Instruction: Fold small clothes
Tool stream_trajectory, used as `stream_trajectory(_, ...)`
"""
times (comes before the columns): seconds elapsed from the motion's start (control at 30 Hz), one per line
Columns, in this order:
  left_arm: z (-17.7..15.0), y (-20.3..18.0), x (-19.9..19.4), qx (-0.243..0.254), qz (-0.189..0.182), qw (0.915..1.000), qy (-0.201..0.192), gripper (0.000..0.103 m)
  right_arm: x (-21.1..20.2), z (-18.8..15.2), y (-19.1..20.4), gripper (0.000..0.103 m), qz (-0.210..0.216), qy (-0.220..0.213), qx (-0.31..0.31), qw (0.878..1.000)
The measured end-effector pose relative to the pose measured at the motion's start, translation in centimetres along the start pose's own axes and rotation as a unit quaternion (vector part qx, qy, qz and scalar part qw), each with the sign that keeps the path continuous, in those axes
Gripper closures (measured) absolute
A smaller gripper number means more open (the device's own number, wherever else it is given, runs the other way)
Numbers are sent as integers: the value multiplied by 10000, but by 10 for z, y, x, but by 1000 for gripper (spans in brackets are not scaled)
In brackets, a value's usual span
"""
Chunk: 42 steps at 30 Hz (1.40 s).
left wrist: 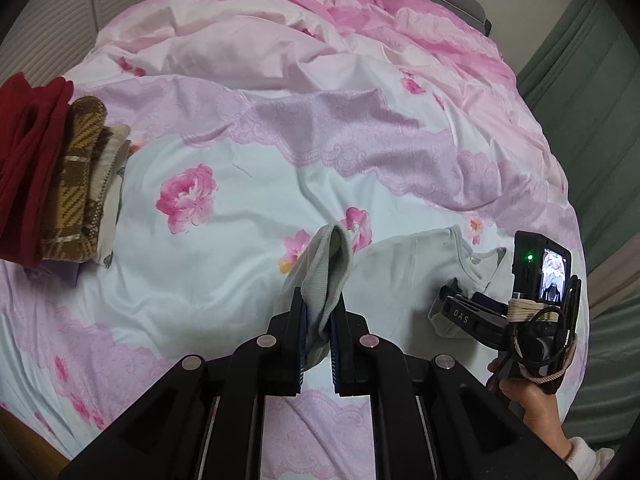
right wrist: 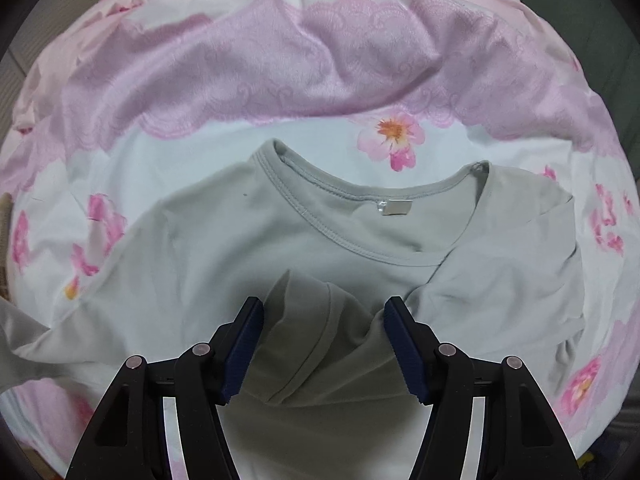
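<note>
A small pale grey shirt (right wrist: 224,248) lies spread on the floral bed cover (right wrist: 280,64), neckline away from me, its right sleeve folded in over the body. My left gripper (left wrist: 319,300) is shut on the shirt's left sleeve cuff (left wrist: 328,264) and holds it raised above the bed. My right gripper (right wrist: 324,312) is open, low over the shirt's middle, with a folded sleeve (right wrist: 312,332) lying between its jaws. In the left wrist view the right gripper (left wrist: 452,300) rests on the shirt (left wrist: 404,272) at the right.
A stack of folded clothes (left wrist: 64,184), red, brown plaid and cream, sits at the bed's left edge. A rumpled pink duvet (left wrist: 320,32) covers the far half of the bed. A green curtain (left wrist: 592,80) hangs at the right.
</note>
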<state>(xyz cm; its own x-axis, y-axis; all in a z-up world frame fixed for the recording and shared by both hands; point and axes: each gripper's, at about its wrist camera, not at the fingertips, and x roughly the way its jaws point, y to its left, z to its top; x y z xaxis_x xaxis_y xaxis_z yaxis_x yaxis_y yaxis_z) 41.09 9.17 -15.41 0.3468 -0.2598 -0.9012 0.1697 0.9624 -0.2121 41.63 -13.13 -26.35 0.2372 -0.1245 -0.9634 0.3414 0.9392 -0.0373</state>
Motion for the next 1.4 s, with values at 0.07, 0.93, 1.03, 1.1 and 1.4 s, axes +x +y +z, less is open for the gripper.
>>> stream_trajectory(0.07, -2, 2, 3, -29, -59, 10000, 39, 91, 2, 0, 1, 64, 48, 9, 3, 10000)
stream_trajectory(0.93, -14, 22, -5, -302, 36, 9995, 55, 91, -24, -9, 66, 45, 1003, -219, -1377, 9851)
stream_trajectory(1.03, -14, 19, -10, -295, 48, 9995, 33, 91, -55, -14, 46, 32, 1144, -538, -1178, 9850)
stream_trajectory(1.1, -14, 18, -13, -343, 14, 9994, 7, 91, -68, -21, 35, 27, 1004, -712, -1073, 9866)
stream_trajectory(1.4, -17, -14, -23, -65, -208, 9996, 170, 91, -63, -46, 3, 36, 828, -258, -1068, 9905)
